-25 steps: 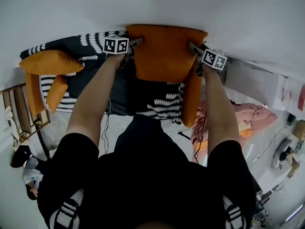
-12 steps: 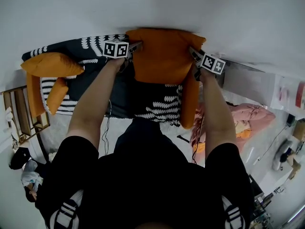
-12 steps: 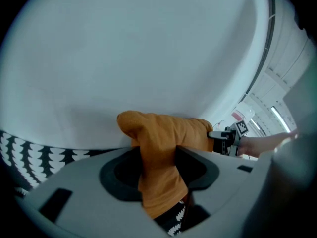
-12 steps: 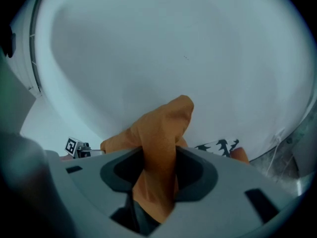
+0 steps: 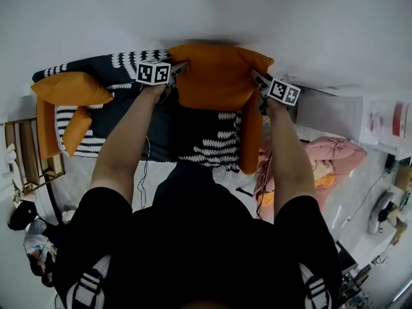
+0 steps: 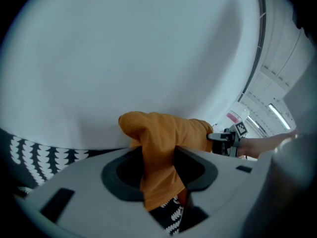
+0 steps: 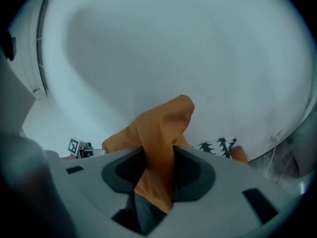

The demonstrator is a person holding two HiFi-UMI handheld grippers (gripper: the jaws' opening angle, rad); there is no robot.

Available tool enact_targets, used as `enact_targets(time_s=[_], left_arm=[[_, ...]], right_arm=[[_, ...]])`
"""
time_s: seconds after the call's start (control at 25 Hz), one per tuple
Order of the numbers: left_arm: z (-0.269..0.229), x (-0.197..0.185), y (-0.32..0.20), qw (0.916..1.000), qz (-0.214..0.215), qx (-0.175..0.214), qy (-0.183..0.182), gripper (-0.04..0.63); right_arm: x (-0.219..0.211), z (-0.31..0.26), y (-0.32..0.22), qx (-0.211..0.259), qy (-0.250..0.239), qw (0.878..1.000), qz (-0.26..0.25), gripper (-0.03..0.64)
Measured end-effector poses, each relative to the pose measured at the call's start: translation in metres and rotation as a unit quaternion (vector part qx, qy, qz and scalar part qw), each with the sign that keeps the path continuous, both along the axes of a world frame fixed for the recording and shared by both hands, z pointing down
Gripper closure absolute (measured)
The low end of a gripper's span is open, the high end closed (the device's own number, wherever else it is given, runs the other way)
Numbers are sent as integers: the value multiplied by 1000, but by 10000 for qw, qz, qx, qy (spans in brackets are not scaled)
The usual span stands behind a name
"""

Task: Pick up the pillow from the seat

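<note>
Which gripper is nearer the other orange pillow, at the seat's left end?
Left. The left gripper, jaws closing on the held pillow, is on the edge facing the other pillow; the right gripper, also closing on fabric, is on the opposite edge, farther away.

Wall tight ahead; clear room lies only on the seat, lower centre.
White wall (image 5: pixel 270 11) fills the top of the head view, right behind the orange pillow (image 5: pixel 215 76): you get no passage there. Your left gripper (image 5: pixel 179 66) and right gripper (image 5: pixel 256 77) are closing with pillow fabric bunched between the jaws, so both gaps are full. Left of centre, a second orange cushion (image 5: pixel 71 87) lies on the patterned seat (image 5: pixel 106 118); bare seat shows between it and your left arm. Right of centre, an orange side pad (image 5: pixel 251 140) stands just beside your right arm, a pale cabinet (image 5: pixel 328 111) and pink cloth (image 5: pixel 335 156) beyond it.
</note>
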State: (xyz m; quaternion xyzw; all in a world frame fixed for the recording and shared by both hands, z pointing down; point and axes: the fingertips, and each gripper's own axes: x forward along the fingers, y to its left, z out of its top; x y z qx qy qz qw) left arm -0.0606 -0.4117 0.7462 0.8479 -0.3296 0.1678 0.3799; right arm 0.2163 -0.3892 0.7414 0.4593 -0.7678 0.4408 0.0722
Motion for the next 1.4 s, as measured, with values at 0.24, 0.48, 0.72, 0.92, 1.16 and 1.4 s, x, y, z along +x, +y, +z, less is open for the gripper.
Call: enact_targets(time_s=[0.24, 0.48, 0.72, 0.92, 1.16, 1.4], left_arm=[[-36, 1, 12, 9997, -47, 256, 43, 413], [-74, 2, 28, 9987, -78, 493, 91, 416], [-103, -1, 45, 9975, -149, 667, 182, 416], [-130, -3, 62, 9964, -188, 800, 227, 417], [-153, -5, 81, 9949, -252, 937, 270, 417], [-176, -4, 101, 9932, -301, 1065, 347, 419]], right_arm=[[0, -34, 14, 221, -59, 9997, -22, 476], [1, -68, 26, 423, -27, 9991, -30, 480], [-1, -99, 40, 603, -6, 9982, -70, 482], [-2, -123, 53, 767, -58, 9970, -122, 480], [-1, -151, 68, 965, -8, 9952, -177, 480], [0, -177, 87, 1133, -82, 9932, -248, 481]])
